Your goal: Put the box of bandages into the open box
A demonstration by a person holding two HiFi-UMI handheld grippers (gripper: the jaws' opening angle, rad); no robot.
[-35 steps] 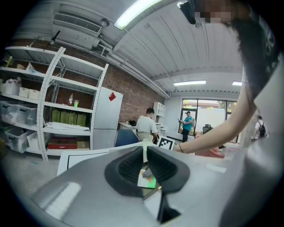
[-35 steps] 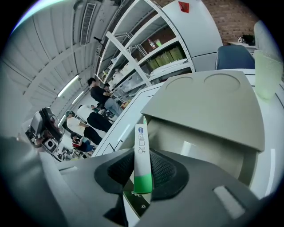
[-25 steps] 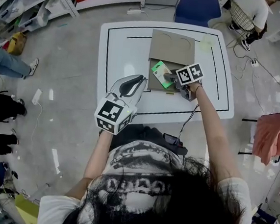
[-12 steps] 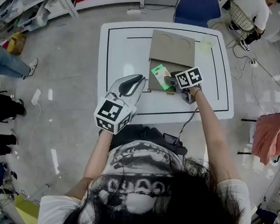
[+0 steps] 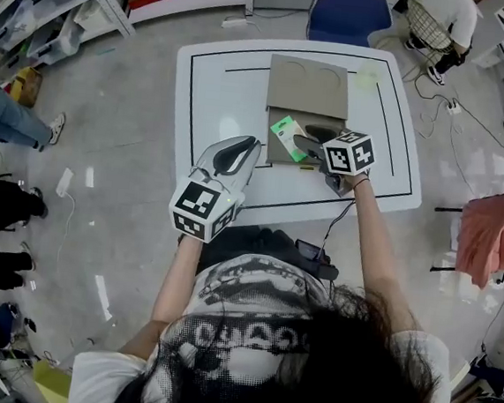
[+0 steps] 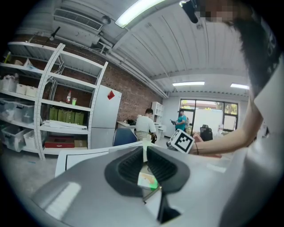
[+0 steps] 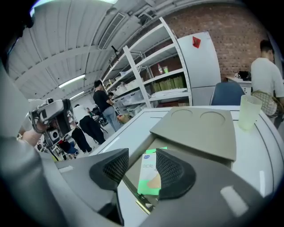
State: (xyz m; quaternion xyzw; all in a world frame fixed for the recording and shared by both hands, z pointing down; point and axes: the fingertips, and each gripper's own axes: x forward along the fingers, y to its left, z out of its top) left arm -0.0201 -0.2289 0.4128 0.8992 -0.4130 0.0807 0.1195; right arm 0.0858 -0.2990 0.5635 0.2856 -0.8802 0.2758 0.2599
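Observation:
The green and white box of bandages (image 5: pixel 286 137) lies inside the open cardboard box (image 5: pixel 276 154), by its left wall. My right gripper (image 5: pixel 309 140) hovers just right of it, jaws wide apart and closing slightly, with nothing between them. In the right gripper view the box of bandages (image 7: pixel 150 177) shows beyond the pads, on the floor of the open box (image 7: pixel 133 162). My left gripper (image 5: pixel 232 154) is held over the table's near edge, its tips together and empty. In the left gripper view the box of bandages (image 6: pixel 147 180) shows below the jaws.
The open box's lid (image 5: pixel 309 85) lies flat behind it, toward the table's far side. A pale plastic cup (image 7: pixel 250 113) stands at the far right of the white table (image 5: pixel 218 95). A blue chair (image 5: pixel 346 10) and shelving (image 5: pixel 58 0) surround the table; people stand nearby.
The right gripper has let go of the box of bandages and drawn back to the right and toward me. The bandage box now lies in the open box. The left gripper has stayed put.

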